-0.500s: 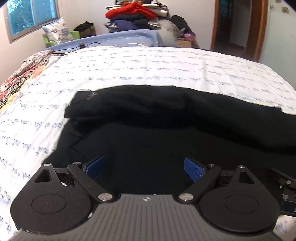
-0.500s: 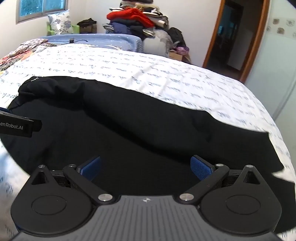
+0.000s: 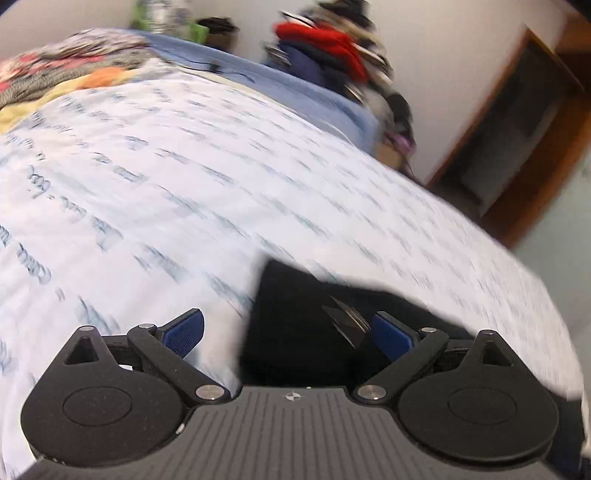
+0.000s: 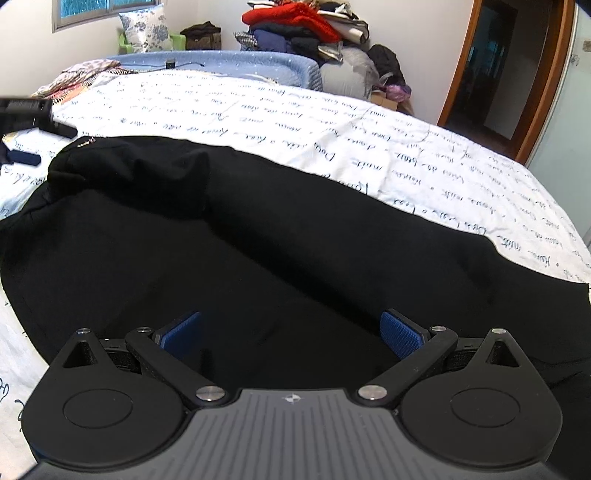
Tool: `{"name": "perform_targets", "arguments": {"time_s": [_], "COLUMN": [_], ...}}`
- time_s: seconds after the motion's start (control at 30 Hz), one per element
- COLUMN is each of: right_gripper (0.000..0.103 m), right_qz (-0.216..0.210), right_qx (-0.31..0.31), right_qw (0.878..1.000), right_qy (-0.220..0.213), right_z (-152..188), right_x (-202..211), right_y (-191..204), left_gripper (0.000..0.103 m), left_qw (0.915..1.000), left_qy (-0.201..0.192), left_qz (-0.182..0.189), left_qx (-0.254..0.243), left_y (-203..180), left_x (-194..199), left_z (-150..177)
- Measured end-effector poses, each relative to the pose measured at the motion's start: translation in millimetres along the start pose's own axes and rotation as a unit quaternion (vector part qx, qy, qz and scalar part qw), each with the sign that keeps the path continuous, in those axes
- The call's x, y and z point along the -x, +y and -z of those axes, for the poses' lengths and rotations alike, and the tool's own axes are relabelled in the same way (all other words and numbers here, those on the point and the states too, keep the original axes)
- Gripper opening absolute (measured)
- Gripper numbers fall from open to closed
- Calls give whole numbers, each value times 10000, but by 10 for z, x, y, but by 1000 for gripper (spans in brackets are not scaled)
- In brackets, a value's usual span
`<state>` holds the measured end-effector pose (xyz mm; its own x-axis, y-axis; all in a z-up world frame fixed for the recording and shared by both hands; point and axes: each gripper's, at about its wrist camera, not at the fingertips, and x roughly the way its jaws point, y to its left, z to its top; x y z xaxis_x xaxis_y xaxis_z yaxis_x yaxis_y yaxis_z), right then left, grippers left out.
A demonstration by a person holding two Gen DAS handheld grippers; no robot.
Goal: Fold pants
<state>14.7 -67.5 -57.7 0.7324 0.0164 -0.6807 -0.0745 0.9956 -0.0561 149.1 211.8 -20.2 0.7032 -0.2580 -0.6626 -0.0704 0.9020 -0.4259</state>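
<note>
Black pants [image 4: 258, 240] lie spread across the white printed bedsheet [image 4: 295, 110], the waist end bunched at the left. My right gripper [image 4: 291, 334] is open and empty, low over the middle of the pants. My left gripper [image 3: 288, 332] is open and empty over the waist corner of the pants [image 3: 306, 332], where a small label [image 3: 347, 319] shows; this view is blurred and tilted. The left gripper also shows at the left edge of the right wrist view [image 4: 26, 110].
A pile of clothes [image 4: 303, 26] stands at the back by a blue headboard [image 4: 221, 62]. A patterned blanket [image 4: 77, 75] lies at the far left. An open doorway [image 4: 491, 66] is at the right.
My left gripper has swung left and tilted, from above the pants' middle to their waist corner. My right gripper has barely moved. Both stay open.
</note>
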Motion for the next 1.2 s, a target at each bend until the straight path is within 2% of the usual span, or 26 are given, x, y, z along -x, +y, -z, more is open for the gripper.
{"name": "perform_targets", "arguments": {"time_s": [0.07, 0.13, 0.2, 0.3, 0.33, 0.4, 0.53, 0.6, 0.67, 0.73, 0.77, 0.8, 0.83, 0.87, 0.9, 0.93, 1.0, 1.07, 1.17, 1.2], "right_gripper": [103, 103, 103, 103, 103, 103, 103, 103, 103, 103, 103, 103, 103, 103, 103, 103, 103, 103, 103, 103], "right_qz": [19, 31, 19, 38, 41, 29, 38, 13, -27, -67, -80, -87, -89, -85, -80, -76, -86, -158, -479, -627], "right_qx": [37, 80, 83, 108, 123, 123, 124, 133, 187, 244, 260, 269, 269, 264, 256, 242, 212, 218, 272, 335], "right_qw": [10000, 9999, 9999, 9999, 9998, 9998, 9997, 9997, 9996, 9995, 9994, 9994, 9994, 9994, 9995, 9995, 9996, 9995, 9985, 9975], "right_qy": [38, 60, 88, 129, 142, 166, 200, 208, 209, 192, 193, 196, 193, 191, 187, 182, 179, 161, 17, -57], "right_z": [2, -11, -12, -20, -21, -15, -12, -19, -16, -10, -10, -11, -11, -13, -13, -17, -24, -45, -112, -155], "right_x": [-24, -44, -62, -108, -118, -129, -156, -171, -178, -173, -172, -172, -172, -171, -167, -168, -173, -172, -148, -148], "right_y": [22, 44, 50, 71, 73, 71, 80, 96, 122, 146, 155, 157, 154, 149, 144, 133, 112, 94, 49, 18], "left_gripper": [99, 99, 99, 100, 101, 101, 101, 100, 97, 89, 81, 68, 49, 37, 17, 10, 7, 6, 6, 6], "left_qw": [9993, 9956, 9908, 9888, 9890, 9864, 9790, 9823, 9822, 9841, 9857, 9874, 9891, 9912, 9933, 9941, 9953, 9959, 9928, 9904], "left_qy": [206, 545, 670, 767, 659, 689, 977, 989, 1061, 1028, 992, 973, 894, 853, 839, 817, 693, 382, -11, -157], "left_qz": [74, 456, 738, 802, 899, 1054, 1517, 1393, 1346, 1266, 1209, 1122, 1068, 932, 741, 686, 668, 622, 838, 1009], "left_qx": [305, 605, 912, 996, 972, 1057, 952, 771, 771, 697, 621, 548, 483, 392, 282, 203, -92, -528, -854, -928], "left_y": [214, 337, 407, 462, 450, 446, 279, 205, 176, 134, 92, 60, 31, -4, -36, -15, -80, -222, -272, -306], "left_x": [-192, -341, -461, -603, -541, -566, -423, -451, -570, -645, -683, -731, -724, -749, -787, -772, -759, -695, -506, -428], "left_z": [-186, -242, -309, -370, -383, -402, -184, -176, -186, -205, -228, -257, -263, -284, -310, -314, -310, -283, -246, -248]}}
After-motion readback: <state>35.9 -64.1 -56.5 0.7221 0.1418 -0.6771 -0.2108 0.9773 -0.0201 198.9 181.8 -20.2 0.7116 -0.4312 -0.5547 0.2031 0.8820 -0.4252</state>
